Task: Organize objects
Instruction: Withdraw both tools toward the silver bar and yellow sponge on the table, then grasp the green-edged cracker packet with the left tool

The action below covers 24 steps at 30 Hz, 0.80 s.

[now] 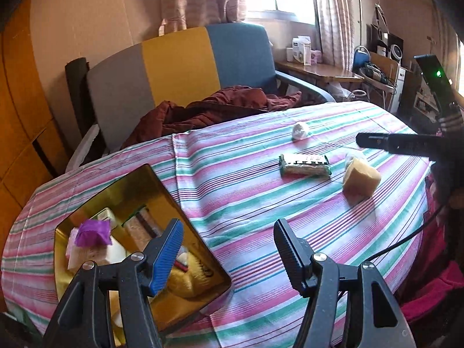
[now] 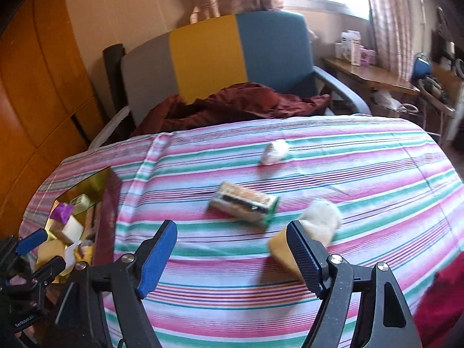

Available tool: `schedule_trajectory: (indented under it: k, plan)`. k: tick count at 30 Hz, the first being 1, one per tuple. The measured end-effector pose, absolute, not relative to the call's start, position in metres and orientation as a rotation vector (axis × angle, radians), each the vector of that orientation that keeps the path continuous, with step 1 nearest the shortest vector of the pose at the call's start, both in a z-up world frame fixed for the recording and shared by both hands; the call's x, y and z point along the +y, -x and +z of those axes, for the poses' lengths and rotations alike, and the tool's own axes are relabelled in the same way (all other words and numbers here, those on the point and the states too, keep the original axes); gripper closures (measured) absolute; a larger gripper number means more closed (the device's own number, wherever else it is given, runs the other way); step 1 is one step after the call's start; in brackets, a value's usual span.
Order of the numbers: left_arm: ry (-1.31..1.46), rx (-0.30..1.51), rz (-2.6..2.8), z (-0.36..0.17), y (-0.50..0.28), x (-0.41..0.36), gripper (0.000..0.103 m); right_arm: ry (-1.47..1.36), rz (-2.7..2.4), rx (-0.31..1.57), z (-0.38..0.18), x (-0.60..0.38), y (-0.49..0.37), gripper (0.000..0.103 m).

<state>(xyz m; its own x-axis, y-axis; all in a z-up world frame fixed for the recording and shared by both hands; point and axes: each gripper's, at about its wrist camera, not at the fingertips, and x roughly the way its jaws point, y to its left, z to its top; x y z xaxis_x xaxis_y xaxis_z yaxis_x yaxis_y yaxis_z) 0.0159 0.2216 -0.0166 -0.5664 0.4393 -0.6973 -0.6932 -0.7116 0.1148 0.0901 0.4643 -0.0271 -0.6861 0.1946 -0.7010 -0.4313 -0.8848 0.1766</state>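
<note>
A gold tin box (image 1: 185, 220) sits at the table's left and holds several small items, among them a purple wrapped piece (image 1: 93, 232). My left gripper (image 1: 227, 246) is open and empty, its left finger over the box's near right side. On the striped cloth lie a wrapped snack bar (image 1: 304, 166), a yellow sponge block (image 1: 361, 180) and a small white wrapped item (image 1: 300, 131). My right gripper (image 2: 232, 249) is open and empty above the cloth. Its right finger hides part of the sponge (image 2: 282, 249). The snack bar (image 2: 245, 204) lies just beyond it. The box (image 2: 95, 185) shows at the left.
A grey, yellow and blue chair (image 1: 179, 69) with a dark red cloth (image 1: 214, 110) stands behind the table. A side table (image 1: 316, 71) with boxes is at the back right. The other gripper's body (image 1: 406, 143) reaches in from the right.
</note>
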Motion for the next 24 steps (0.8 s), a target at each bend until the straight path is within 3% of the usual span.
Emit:
schedule_trajectory:
  k: [15,24]
  plan:
    - [0.923,0.557,2.180,-0.036,-0.007,0.265,0.037,0.996,2.460,0.486,-0.032,0.525,-0.107,0.022]
    - [1.050,0.492,2.101,-0.051,0.010,0.289,0.037,1.000,2.406,0.552,-0.049,0.559,-0.116,0.021]
